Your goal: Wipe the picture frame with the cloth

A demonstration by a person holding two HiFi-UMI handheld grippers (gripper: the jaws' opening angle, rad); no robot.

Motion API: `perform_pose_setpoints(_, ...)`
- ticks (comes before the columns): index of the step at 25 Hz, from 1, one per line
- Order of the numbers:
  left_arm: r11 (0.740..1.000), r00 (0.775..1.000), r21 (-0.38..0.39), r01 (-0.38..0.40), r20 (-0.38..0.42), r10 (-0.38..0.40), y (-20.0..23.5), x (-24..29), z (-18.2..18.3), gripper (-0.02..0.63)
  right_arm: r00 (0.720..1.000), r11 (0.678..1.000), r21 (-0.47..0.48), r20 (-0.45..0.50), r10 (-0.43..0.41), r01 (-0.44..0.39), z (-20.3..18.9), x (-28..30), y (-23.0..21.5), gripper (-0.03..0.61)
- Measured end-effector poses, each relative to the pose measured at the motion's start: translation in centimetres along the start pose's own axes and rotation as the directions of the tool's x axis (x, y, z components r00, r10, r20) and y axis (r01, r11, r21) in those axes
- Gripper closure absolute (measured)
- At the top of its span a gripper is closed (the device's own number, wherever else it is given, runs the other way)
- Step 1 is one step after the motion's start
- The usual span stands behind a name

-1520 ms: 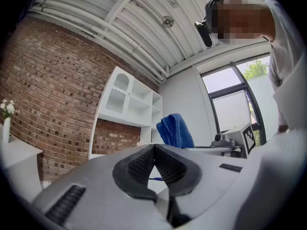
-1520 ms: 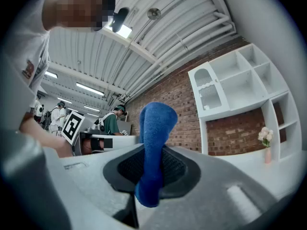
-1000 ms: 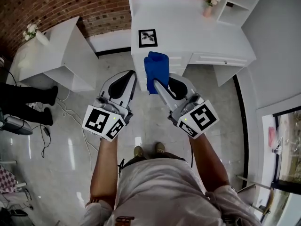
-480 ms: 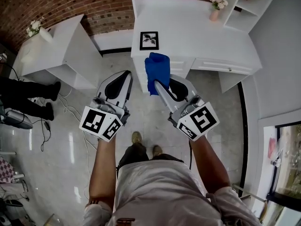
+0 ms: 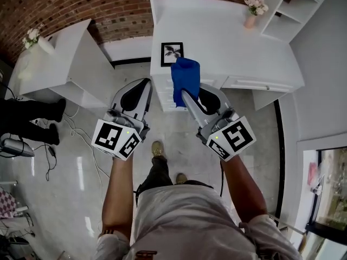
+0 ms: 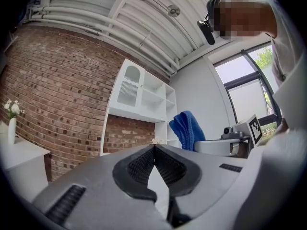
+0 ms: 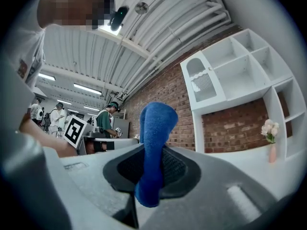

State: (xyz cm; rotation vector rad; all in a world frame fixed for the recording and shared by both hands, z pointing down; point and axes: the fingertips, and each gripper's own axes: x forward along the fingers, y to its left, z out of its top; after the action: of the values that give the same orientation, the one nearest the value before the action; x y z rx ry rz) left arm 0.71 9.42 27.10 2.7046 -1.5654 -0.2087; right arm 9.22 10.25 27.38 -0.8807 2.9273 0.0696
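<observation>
A small black picture frame (image 5: 172, 53) with a leaf print lies on the white desk (image 5: 227, 42) near its left front corner. My right gripper (image 5: 187, 93) is shut on a blue cloth (image 5: 184, 80), which folds up over its jaws; the cloth (image 7: 153, 147) stands pinched between the pads in the right gripper view. The cloth hangs just in front of the desk edge, below the frame. My left gripper (image 5: 146, 85) is shut with nothing in it, held left of the desk over the floor. From the left gripper view the cloth (image 6: 187, 128) shows at the right.
A pink vase of flowers (image 5: 252, 10) and a white shelf unit (image 5: 295, 10) stand at the desk's back right. A second white table (image 5: 65, 64) with a flower vase (image 5: 33, 37) is at the left. Cables (image 5: 76, 134) and a person's legs (image 5: 27, 118) are on the floor at left.
Both grippers have moved forward toward the desk, the cloth now nearer the picture frame. My feet have stepped forward. Both grips are unchanged.
</observation>
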Motion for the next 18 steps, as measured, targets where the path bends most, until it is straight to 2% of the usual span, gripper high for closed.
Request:
perform_pose_setpoints(10, 0.999, 0.998, -0.011, 0.044, -0.044, -0.045, 10.4, 5.8, -2.1, 0.614, 0.994, 0.995, -0.015, -0.043, -0.104, 0.103, -1.7, 9.4, -5.3, 0.511)
perform_pose_setpoints(18, 0.995, 0.987, -0.063, 0.078, -0.134, -0.085, 17.6, 10.3, -5.6, 0.614, 0.98, 0.984, -0.038, -0.097, -0.175, 0.172, -3.7, 16.2, -8.5, 0.511)
